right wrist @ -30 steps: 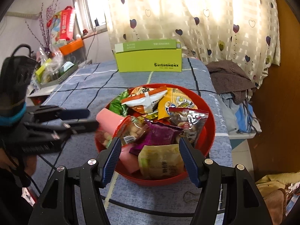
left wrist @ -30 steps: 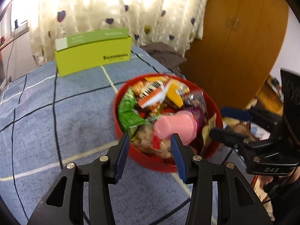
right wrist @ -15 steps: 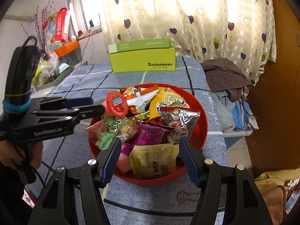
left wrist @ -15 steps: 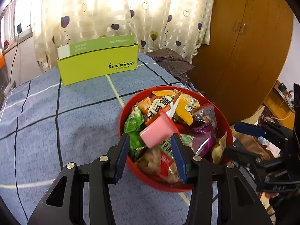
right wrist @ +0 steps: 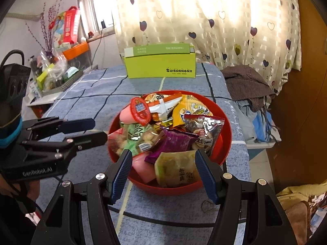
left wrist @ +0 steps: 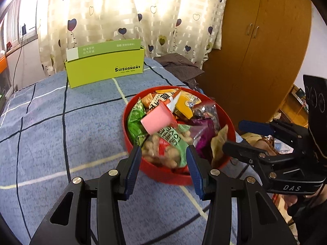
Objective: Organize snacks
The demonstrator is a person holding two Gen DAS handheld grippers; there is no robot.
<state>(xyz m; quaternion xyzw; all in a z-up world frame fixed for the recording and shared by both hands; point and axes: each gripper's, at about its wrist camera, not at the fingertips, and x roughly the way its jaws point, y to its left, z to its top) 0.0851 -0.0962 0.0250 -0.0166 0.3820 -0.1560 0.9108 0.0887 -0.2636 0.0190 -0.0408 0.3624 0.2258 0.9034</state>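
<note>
Blue checked cloth [left wrist: 51, 126] covers the work surface, with a heart-print curtain [left wrist: 126, 16] and a brown wooden wardrobe [left wrist: 261, 57] behind. Left gripper [left wrist: 164, 166]: jaws spread wide, nothing between the blue pads; it hangs over the near rim of the round red plastic bowl [left wrist: 169, 178], apart from the contents. Right gripper [right wrist: 163, 172]: jaws likewise wide apart and empty, poised over its own near edge of the same bowl [right wrist: 224, 143]. Bowl is heaped with snack packets. On top lies a pink jelly cup [left wrist: 158, 120] on its side, its red foil lid [right wrist: 140, 108] facing the right wrist camera. Under and beside it: a green packet of nuts [left wrist: 169, 143], a purple packet [right wrist: 173, 144], a pale yellow-green packet [right wrist: 177, 172] nearest the right gripper, a yellow packet [right wrist: 190, 110], a clear packet with red edges [right wrist: 204, 130], and a second pink cup [right wrist: 143, 168] low at the bowl's near wall. Farther back on the cloth, well apart from the bowl, stands an open lime-green cardboard box [left wrist: 106, 71] printed SHISHANGNX. Dark checked fabric [right wrist: 245, 83] is heaped off the far right edge; a cluttered side shelf [right wrist: 53, 75] sits under the window.
</note>
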